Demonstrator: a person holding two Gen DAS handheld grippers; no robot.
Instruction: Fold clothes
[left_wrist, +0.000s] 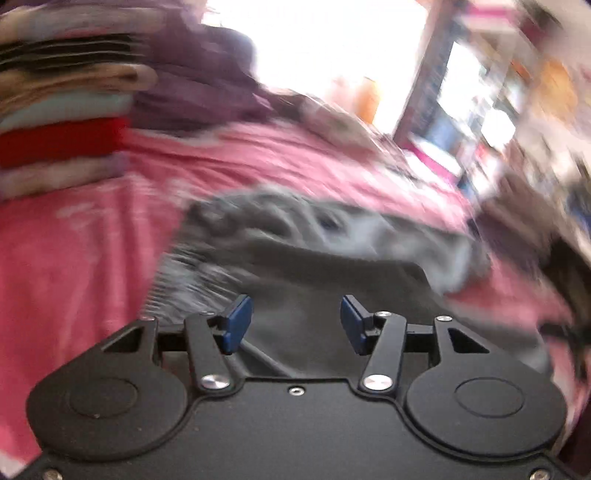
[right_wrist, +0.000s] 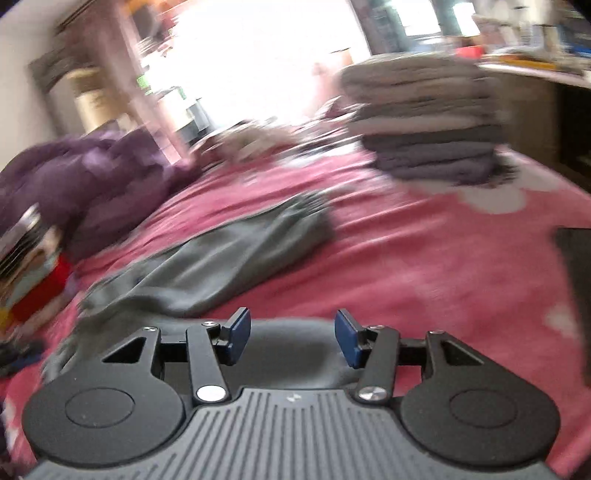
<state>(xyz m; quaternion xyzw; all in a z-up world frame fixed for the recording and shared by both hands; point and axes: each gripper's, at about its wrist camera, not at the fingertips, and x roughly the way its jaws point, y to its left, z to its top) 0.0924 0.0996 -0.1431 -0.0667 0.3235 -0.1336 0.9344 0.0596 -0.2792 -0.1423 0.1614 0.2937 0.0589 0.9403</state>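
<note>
A grey garment (left_wrist: 314, 236) lies crumpled on the pink bed cover (left_wrist: 74, 258), just ahead of and under my left gripper (left_wrist: 295, 321). Its blue pads stand apart and press on nothing; grey cloth shows in the gap behind them. In the right wrist view the same grey garment (right_wrist: 229, 251) stretches away to the upper right across the pink bed cover (right_wrist: 424, 258). My right gripper (right_wrist: 291, 338) is over its near end, jaws apart, with dark cloth seen below the gap. Both views are blurred.
A stack of folded clothes (left_wrist: 62, 110) stands at the left, with a purple jacket (left_wrist: 207, 85) behind it. Another folded stack (right_wrist: 424, 122) sits far right on the bed. A flat dark object (right_wrist: 576, 288) lies at the right edge. Shelves and a bright window are beyond.
</note>
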